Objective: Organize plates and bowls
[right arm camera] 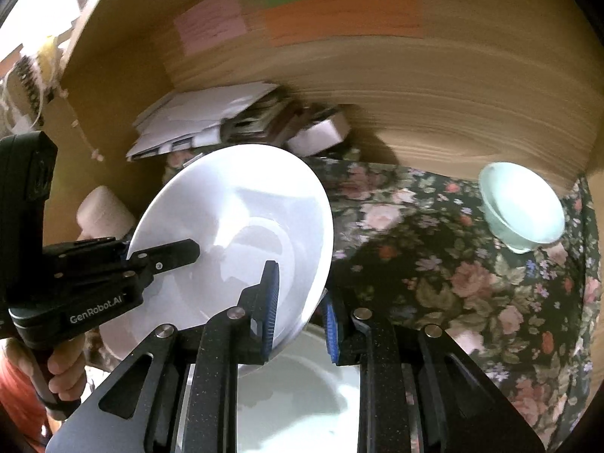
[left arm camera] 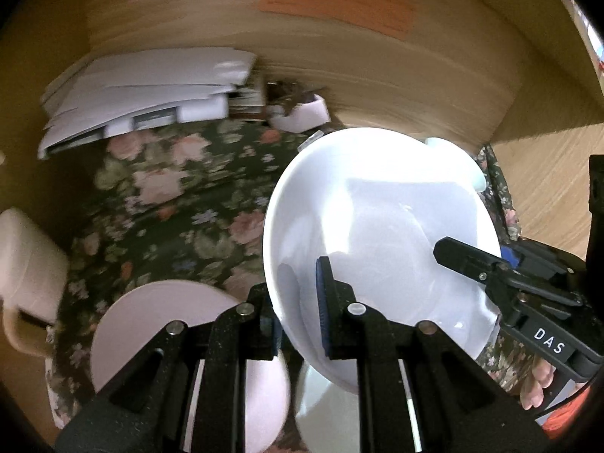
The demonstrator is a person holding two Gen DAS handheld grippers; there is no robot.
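both tongs are clamped on one white deep plate (left arm camera: pixel 377 226), the left tongs (left arm camera: pixel 298 324) on its near-left rim and the right tongs (right arm camera: pixel 300 302) on the opposite edge, holding it tilted in the air above the floral-cloth bench (right arm camera: pixel 472 283). sorting looks barely started: a pink plate (left arm camera: pixel 158 321) lies below, another white plate (right arm camera: pixel 294 396) sits underneath, and a pale green bowl (right arm camera: pixel 523 207) stands well apart, unstacked.

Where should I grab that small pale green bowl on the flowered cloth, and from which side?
Take the pale green bowl by its rim, coming down from above with one jaw inside and one outside. It sits upright and open on the flowered cloth, with bare cloth around it, and its flared wall looks too slanted to pinch from the side.
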